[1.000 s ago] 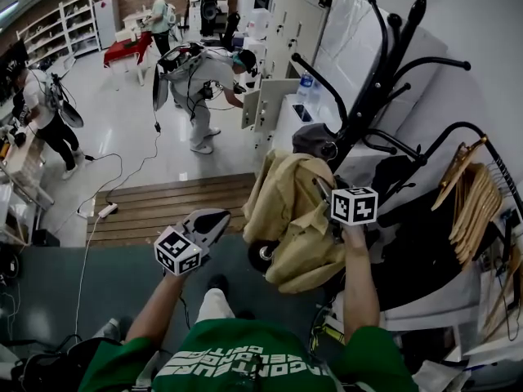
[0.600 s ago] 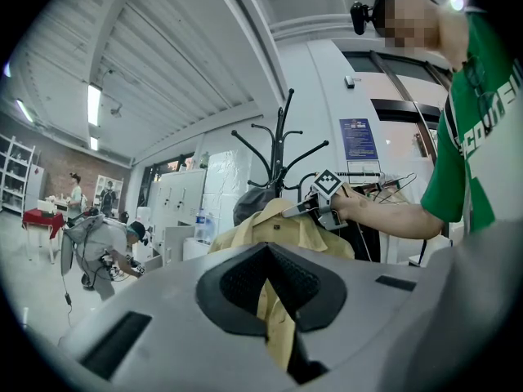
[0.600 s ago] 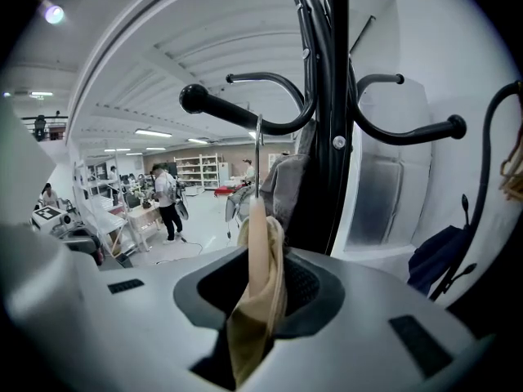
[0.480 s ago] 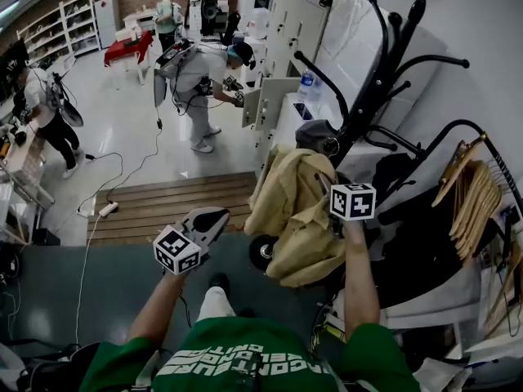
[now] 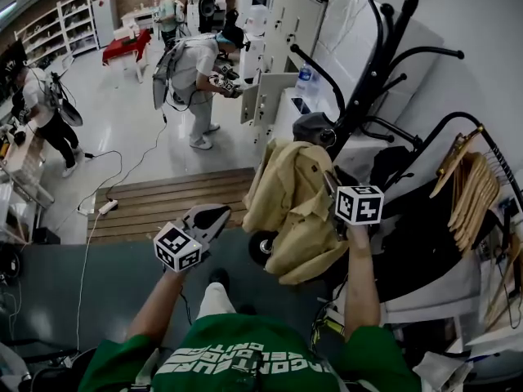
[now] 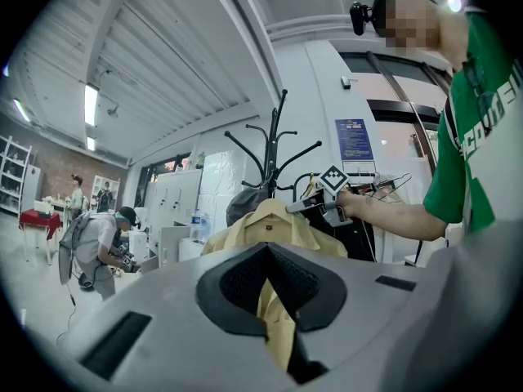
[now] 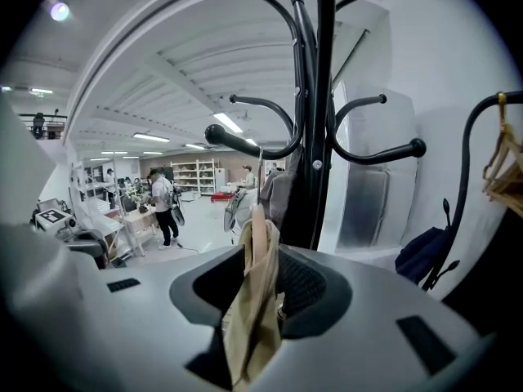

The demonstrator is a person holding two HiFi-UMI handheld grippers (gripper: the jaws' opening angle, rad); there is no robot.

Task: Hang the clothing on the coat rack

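Observation:
A tan jacket [image 5: 290, 211] on a wooden hanger hangs at the black coat rack [image 5: 368, 88]. In the right gripper view the hanger's wire hook [image 7: 260, 178] rests over a rack arm [image 7: 245, 141]. My right gripper [image 5: 329, 183] is at the jacket's shoulder. Its jaws have just been opening and now stand open, with the tan cloth [image 7: 253, 300] loose between them. My left gripper [image 5: 221, 216] hovers apart, left of the jacket, open and empty. Through its gap the left gripper view shows the jacket [image 6: 261, 227] and the rack [image 6: 274, 149].
A grey cap [image 5: 315, 129] hangs on the rack. A rail with wooden hangers [image 5: 470, 202] and dark clothes [image 5: 417, 243] stands at the right. White cabinets [image 5: 282, 31] lie behind, a wooden step [image 5: 172, 202] ahead. Other people [image 5: 196, 72] work further off.
The right gripper's jaws have opened off the jacket, which now hangs a little higher and closer to the rack. The left gripper has stayed put. A person behind has stepped toward the cabinets.

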